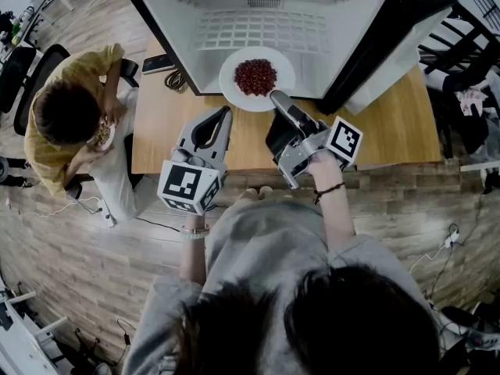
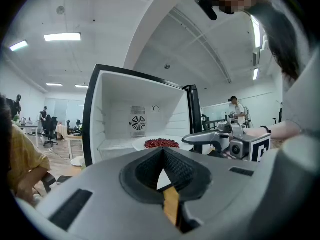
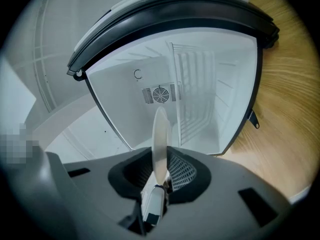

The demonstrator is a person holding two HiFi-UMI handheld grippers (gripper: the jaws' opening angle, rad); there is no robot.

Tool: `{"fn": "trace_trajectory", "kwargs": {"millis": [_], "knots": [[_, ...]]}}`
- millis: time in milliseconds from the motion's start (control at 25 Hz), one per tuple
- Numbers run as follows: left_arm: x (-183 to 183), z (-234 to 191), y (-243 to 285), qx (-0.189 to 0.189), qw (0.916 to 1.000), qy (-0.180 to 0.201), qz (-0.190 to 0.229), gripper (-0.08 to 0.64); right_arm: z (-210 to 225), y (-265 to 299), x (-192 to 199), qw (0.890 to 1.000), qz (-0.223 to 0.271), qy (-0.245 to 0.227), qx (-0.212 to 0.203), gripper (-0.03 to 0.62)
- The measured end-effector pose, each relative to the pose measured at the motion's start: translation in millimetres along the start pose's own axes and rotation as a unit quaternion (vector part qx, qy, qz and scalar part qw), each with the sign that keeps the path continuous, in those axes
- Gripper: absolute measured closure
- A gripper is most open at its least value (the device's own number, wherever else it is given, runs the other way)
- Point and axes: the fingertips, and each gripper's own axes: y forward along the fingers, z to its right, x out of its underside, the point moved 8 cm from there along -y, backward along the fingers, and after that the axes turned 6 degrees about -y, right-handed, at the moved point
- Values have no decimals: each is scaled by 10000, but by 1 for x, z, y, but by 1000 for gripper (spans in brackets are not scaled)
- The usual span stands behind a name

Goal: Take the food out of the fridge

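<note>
A person's right gripper [image 1: 278, 100] is clamped on the near rim of a white plate [image 1: 231, 81] heaped with red food [image 1: 255, 76]. The left gripper [image 1: 222, 120] hangs just to its left, jaws pressed together on nothing. The right gripper view shows what the head view cannot: the plate's rim [image 3: 160, 131] stands edge-on between that gripper's [image 3: 161, 160] pads, with the food itself out of sight there. The left gripper view shows its own gripper's [image 2: 163, 153] pads meeting in a closed V. Ahead of them and to the right it catches the right gripper [image 2: 220, 140] from the side, tips at the plate's edge, beside the low red heap [image 2: 161, 143]. From above, the plate lies straight ahead of the right gripper's tips and ahead and to the right of the left one. It is partly on the wooden table [image 1: 391, 131] and partly over the floor of the open fridge [image 1: 176, 22]. Past the plate, all three views reach the fridge's white interior and the round fan grille [image 3: 160, 94] on its back wall. Only the head view takes in a dark phone [image 1: 158, 63] on the table ahead and to the left of the left gripper. That view also shows a seated person in a yellow top [image 1: 66, 116] well off to the left of both grippers.
</note>
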Motion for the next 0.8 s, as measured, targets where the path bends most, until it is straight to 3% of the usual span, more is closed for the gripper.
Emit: {"fn": "trace_trajectory", "kwargs": {"millis": [800], "knots": [[6,6,7,-81,9999,1,-78,552,-1,-6,-9,9999,-2,97,-126,522]]}}
